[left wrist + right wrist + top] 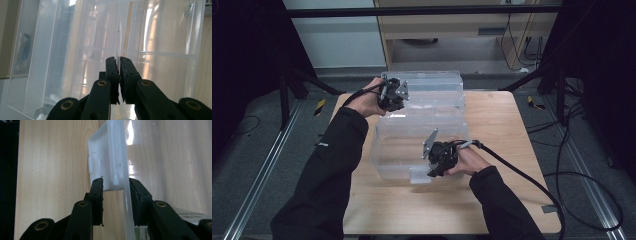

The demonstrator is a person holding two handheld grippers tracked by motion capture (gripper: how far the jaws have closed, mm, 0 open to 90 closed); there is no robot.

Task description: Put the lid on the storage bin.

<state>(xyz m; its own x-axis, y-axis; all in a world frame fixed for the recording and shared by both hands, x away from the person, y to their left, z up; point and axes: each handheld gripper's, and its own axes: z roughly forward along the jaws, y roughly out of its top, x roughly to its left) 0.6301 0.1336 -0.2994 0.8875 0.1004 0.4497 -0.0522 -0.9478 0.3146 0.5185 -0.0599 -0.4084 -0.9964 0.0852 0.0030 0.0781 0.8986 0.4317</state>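
A clear plastic storage box (422, 142) stands on the wooden table (507, 150), with its clear lid (432, 87) raised at the far side. My left gripper (394, 100) is at the lid's far left corner. In the left gripper view its jaws (118, 60) are pressed together on a thin clear edge of the lid (155, 40). My right gripper (434, 170) is at the box's near wall. In the right gripper view it (115, 181) is shut on the white latch (107, 157) and the clear wall behind that latch.
Bare table top (412, 210) lies in front of the box and to its right. A black cable (532, 180) trails from the right gripper off the table's right edge. Black frame legs (312, 80) and a wooden cabinet (452, 30) stand beyond the table.
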